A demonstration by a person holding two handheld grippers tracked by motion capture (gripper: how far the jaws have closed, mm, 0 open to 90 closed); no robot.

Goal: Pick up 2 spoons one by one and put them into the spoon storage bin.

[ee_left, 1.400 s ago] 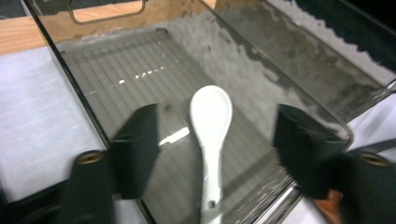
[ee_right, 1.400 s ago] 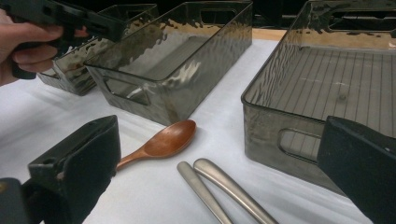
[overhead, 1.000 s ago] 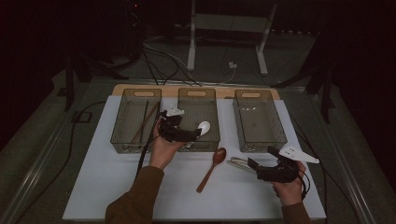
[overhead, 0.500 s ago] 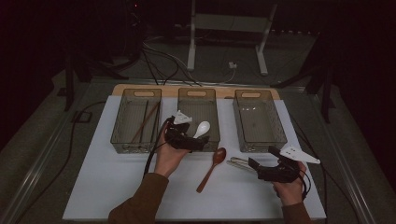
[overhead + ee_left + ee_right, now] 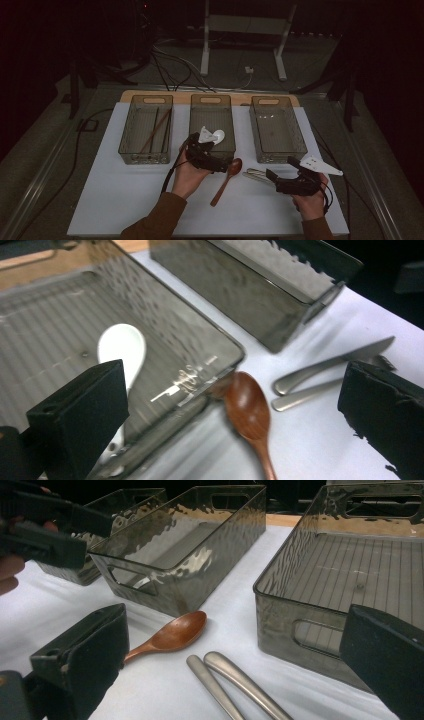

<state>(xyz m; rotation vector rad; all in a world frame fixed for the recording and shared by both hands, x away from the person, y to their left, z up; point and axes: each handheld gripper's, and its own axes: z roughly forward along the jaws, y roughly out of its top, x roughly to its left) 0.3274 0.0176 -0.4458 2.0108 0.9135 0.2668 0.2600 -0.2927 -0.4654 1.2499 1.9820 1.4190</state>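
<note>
The left gripper (image 5: 212,161) has drawn back from over the middle bin (image 5: 212,125) toward the near rim, above the wooden spoon's (image 5: 227,180) bowl; its jaws now gape empty, and the white spoon (image 5: 121,352) lies in that bin

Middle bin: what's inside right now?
One white spoon lies on the ribbed floor of the middle bin. In the high view the left gripper hangs over the bin's near end and covers that part; its jaws are open and empty.

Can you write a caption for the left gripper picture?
White ceramic spoon lying in smoky clear plastic bin; brown wooden spoon outside it.
</note>
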